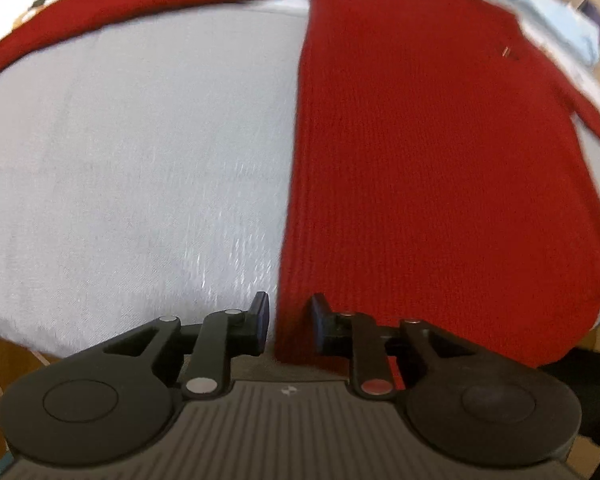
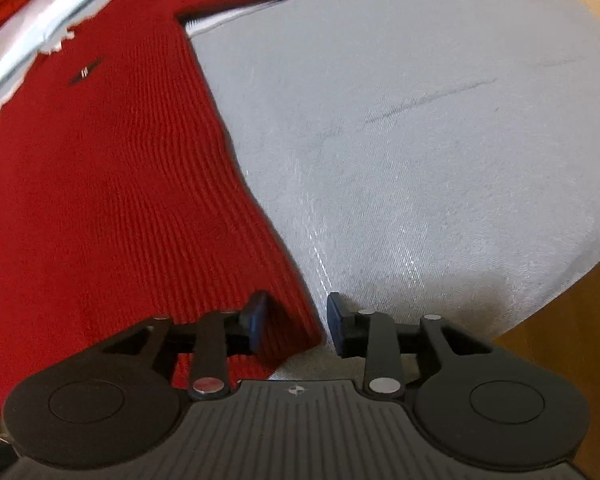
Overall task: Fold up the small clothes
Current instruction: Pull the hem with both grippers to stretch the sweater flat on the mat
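Straddling one red sweater (image 1: pixel 440 168)'s two near hem corners on the grey cloth (image 1: pixel 132 168), your left gripper (image 1: pixel 288 324) and right gripper (image 2: pixel 296 324) both gape, gripping nothing.

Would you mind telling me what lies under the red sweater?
The red sweater lies spread flat on a grey cloth surface, which shows on either side of it. Whatever sits directly beneath the sweater's body is covered and cannot be seen.
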Action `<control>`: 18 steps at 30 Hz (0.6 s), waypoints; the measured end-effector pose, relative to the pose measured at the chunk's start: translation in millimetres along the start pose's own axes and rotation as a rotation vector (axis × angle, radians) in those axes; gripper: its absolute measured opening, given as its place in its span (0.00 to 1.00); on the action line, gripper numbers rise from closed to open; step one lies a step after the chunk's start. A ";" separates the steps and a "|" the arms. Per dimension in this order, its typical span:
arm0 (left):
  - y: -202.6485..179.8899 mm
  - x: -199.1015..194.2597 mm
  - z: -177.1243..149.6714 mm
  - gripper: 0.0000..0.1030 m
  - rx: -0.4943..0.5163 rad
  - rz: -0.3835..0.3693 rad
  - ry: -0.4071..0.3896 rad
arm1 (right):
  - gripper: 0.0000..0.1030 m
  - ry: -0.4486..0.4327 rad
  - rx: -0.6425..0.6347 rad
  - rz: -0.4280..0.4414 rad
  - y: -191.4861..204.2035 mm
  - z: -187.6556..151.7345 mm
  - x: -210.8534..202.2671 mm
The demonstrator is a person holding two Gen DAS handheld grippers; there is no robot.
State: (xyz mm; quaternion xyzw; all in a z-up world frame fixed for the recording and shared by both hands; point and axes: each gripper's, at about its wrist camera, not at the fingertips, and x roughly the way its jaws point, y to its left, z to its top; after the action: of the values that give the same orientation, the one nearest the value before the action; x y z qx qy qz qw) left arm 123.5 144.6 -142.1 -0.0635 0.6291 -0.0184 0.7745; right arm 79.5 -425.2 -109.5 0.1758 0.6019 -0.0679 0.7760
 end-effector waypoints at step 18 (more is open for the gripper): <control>-11.0 -36.0 -3.8 0.02 0.073 0.089 -0.123 | 0.08 -0.006 -0.012 -0.015 -3.3 1.3 -8.5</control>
State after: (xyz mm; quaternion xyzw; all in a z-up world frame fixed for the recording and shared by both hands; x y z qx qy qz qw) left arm 112.9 137.3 -106.4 -0.0082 0.5813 -0.0029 0.8137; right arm 77.4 -429.6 -101.8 0.1664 0.6012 -0.0706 0.7784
